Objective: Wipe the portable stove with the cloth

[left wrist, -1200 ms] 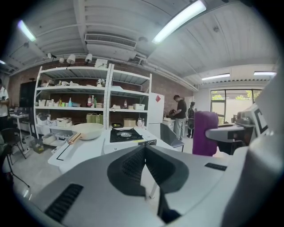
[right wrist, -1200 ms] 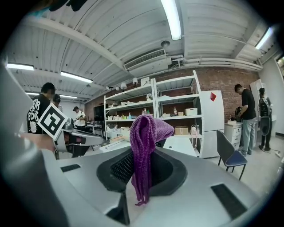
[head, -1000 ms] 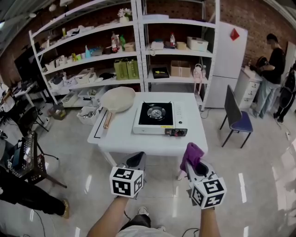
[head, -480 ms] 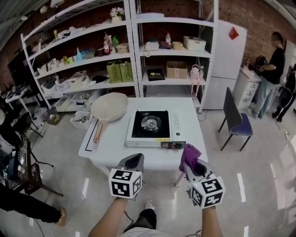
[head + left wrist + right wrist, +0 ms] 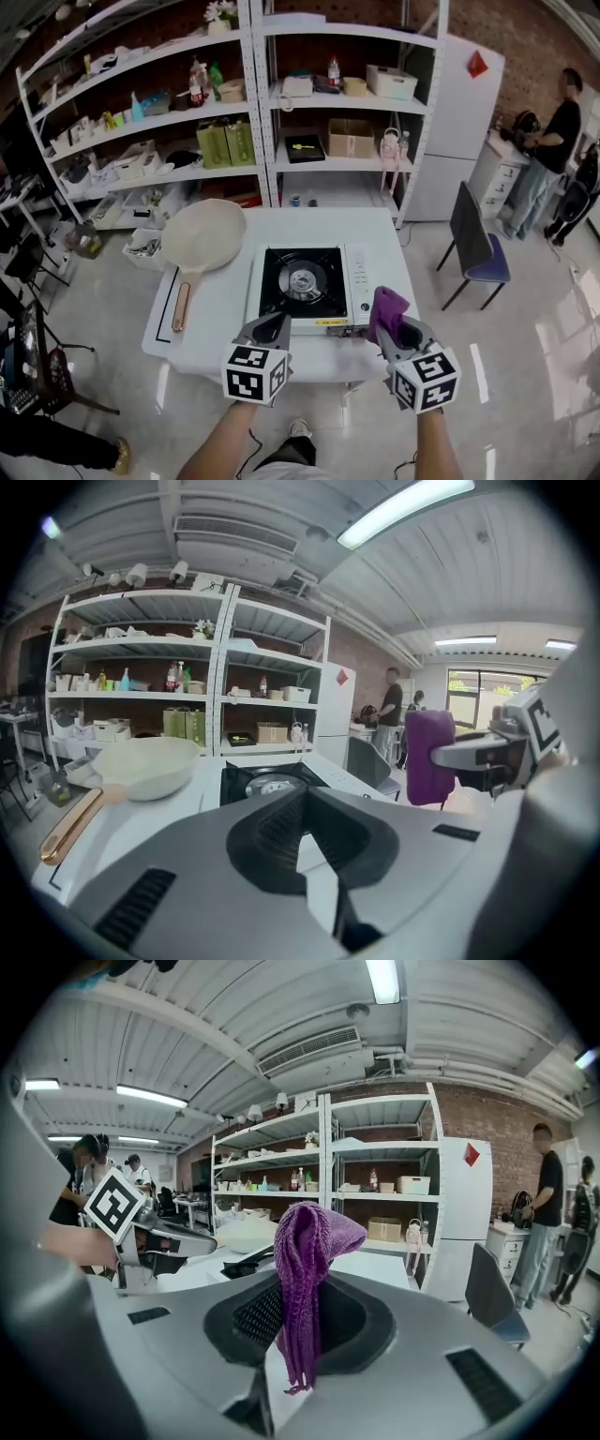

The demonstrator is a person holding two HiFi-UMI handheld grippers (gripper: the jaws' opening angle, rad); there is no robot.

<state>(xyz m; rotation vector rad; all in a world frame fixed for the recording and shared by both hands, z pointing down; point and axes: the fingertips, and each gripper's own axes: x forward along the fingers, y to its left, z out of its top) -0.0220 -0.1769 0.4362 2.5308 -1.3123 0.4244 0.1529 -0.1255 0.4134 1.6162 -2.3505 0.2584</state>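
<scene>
Holding both grippers out front at about the same height, forearms stretched forward, just short of the stove's (image 5: 305, 281) near edge. The left gripper (image 5: 270, 328) has its grey jaws pressed together with nothing in them, off the stove's near-left corner. The right gripper (image 5: 392, 326) is pinching the cloth (image 5: 385, 307), a purple nubby knit rag that flops over the jaw tips, by the stove's near-right corner. Can't tell if it touches. The stove is a flat white box with a black square top and a round metal burner. Left of the stove sits a round cream pan (image 5: 202, 236) with a wood-coloured handle. Beyond the stove are white metal shelves (image 5: 253, 159).
</scene>
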